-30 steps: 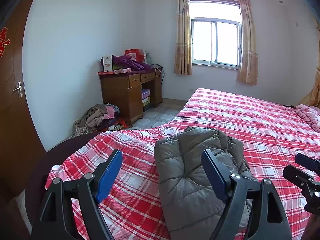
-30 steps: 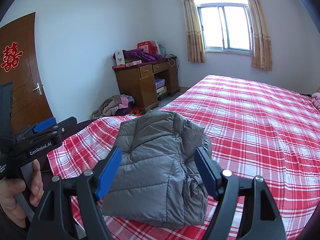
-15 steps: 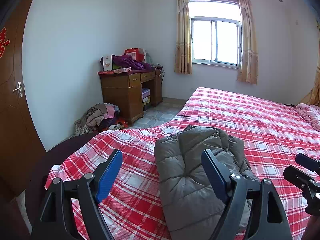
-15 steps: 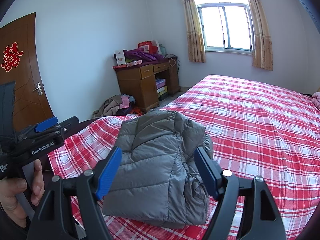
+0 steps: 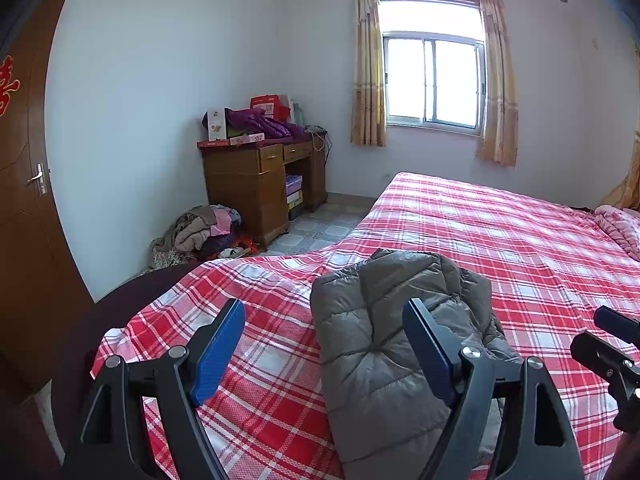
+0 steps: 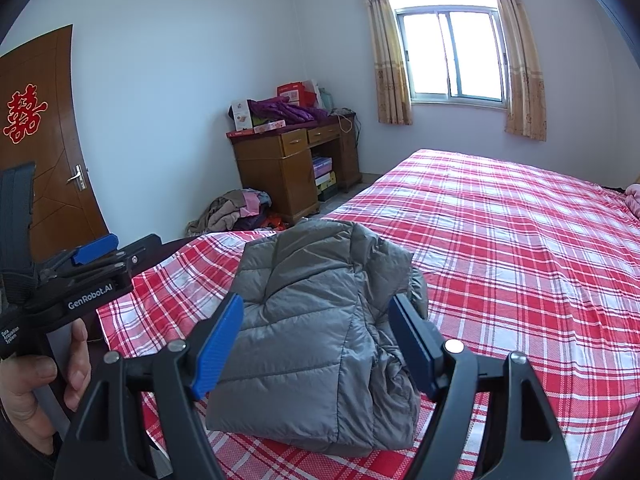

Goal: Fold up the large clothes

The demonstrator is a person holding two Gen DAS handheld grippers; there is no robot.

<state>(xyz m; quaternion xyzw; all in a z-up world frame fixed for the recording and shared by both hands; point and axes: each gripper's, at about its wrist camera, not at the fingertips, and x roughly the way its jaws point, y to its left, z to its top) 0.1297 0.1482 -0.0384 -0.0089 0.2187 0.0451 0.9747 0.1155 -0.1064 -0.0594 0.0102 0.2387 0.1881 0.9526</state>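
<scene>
A grey quilted jacket (image 5: 380, 344) (image 6: 316, 316) lies folded into a thick bundle on the red plaid bed sheet (image 5: 500, 248) (image 6: 520, 248), near the bed's front corner. My left gripper (image 5: 324, 344) hovers open above and in front of the jacket's left side, nothing between its blue pads. My right gripper (image 6: 316, 340) also stands open, held over the near part of the bundle without touching it. The left gripper (image 6: 96, 252) shows at the left of the right wrist view, held by a hand (image 6: 36, 384). The right gripper's black body shows at the right edge of the left wrist view.
A wooden desk (image 5: 256, 184) (image 6: 292, 168) piled with boxes and purple cloth stands against the far wall. A heap of clothes (image 5: 204, 232) (image 6: 236, 212) lies on the floor beside it. A brown door (image 6: 44, 148) is at the left, a curtained window (image 5: 432, 80) at the back, pink bedding (image 5: 620, 228) at the far right.
</scene>
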